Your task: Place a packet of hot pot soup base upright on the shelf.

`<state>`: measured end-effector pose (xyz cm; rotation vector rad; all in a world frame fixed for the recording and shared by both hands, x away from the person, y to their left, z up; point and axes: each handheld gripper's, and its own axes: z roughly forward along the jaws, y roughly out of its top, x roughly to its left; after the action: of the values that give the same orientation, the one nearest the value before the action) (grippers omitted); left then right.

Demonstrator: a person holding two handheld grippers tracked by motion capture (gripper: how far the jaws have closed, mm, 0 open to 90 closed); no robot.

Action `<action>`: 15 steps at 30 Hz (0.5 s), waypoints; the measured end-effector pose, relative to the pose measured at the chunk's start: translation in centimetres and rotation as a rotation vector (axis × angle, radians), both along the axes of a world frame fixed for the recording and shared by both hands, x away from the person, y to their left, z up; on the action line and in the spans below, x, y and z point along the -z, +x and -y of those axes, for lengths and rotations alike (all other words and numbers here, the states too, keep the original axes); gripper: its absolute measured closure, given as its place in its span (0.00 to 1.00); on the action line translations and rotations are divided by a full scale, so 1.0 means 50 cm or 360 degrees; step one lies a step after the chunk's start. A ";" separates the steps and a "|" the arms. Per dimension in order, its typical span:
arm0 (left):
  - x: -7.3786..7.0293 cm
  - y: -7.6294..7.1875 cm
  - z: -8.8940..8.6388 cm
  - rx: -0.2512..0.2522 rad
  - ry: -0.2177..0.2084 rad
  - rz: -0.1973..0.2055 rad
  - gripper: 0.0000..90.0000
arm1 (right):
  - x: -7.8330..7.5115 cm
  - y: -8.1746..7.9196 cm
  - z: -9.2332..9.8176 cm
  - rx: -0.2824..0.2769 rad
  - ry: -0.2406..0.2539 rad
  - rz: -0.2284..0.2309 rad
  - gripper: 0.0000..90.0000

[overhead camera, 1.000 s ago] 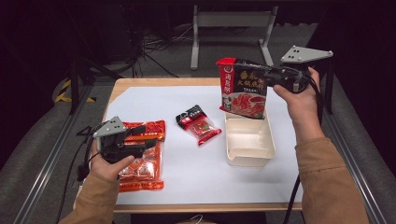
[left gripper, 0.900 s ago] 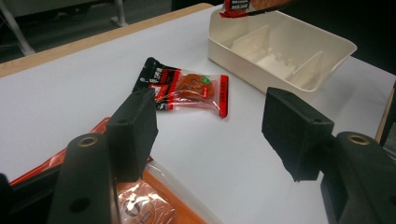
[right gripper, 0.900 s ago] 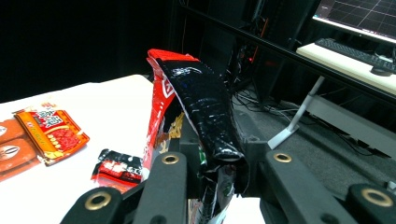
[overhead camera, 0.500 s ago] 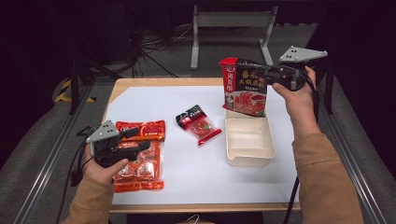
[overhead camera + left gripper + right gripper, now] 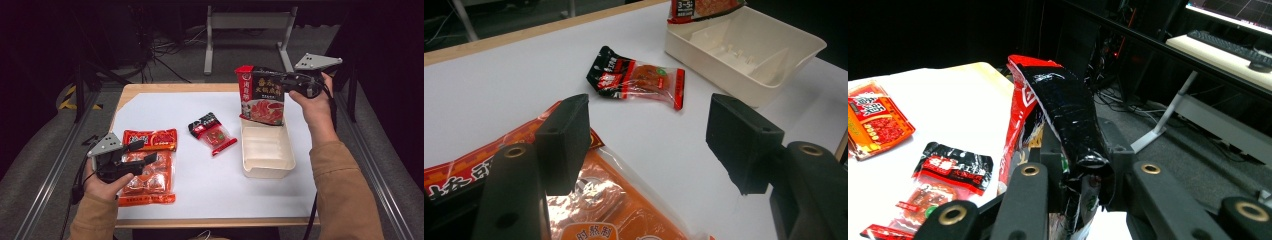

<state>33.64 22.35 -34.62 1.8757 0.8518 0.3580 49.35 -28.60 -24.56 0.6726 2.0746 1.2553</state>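
Meanwhile left gripper (image 5: 142, 151), jaws spread, is idling over the orange snack packs (image 5: 148, 170) at 8 o'clock; right gripper (image 5: 274, 80), pinching the red soup-base pouch (image 5: 261, 96), is lowering it toward the cream tray (image 5: 267, 152) at 3 o'clock, placement nearing.

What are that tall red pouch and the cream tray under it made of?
The red pouch, pinched in the right gripper, looks like glossy plastic film: it creases and glints in the right gripper view. The cream tray seems to be matte moulded plastic, with smooth rounded walls and ribs inside, though pressed fibre is possible.
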 end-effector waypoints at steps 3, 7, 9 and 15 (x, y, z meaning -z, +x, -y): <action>0.001 0.000 0.000 -0.0002 0.0002 -0.0005 0.39 | 0.007 0.003 0.001 -0.0003 -0.0012 -0.0001 0.85; 0.003 0.000 0.001 -0.0001 0.0001 -0.0011 0.39 | 0.013 0.006 0.000 -0.0010 -0.0044 -0.0003 0.85; 0.004 0.000 0.003 -0.0003 0.0002 -0.0012 0.39 | 0.019 0.007 0.001 -0.0011 -0.0060 0.0000 0.85; 0.005 0.003 0.004 0.0009 0.0009 -0.0015 0.39 | 0.036 0.010 0.008 -0.0017 -0.0054 -0.0013 0.85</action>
<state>33.78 22.15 -34.86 1.8862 0.8524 0.3485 49.84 -28.99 -26.39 0.6532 2.1038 1.2221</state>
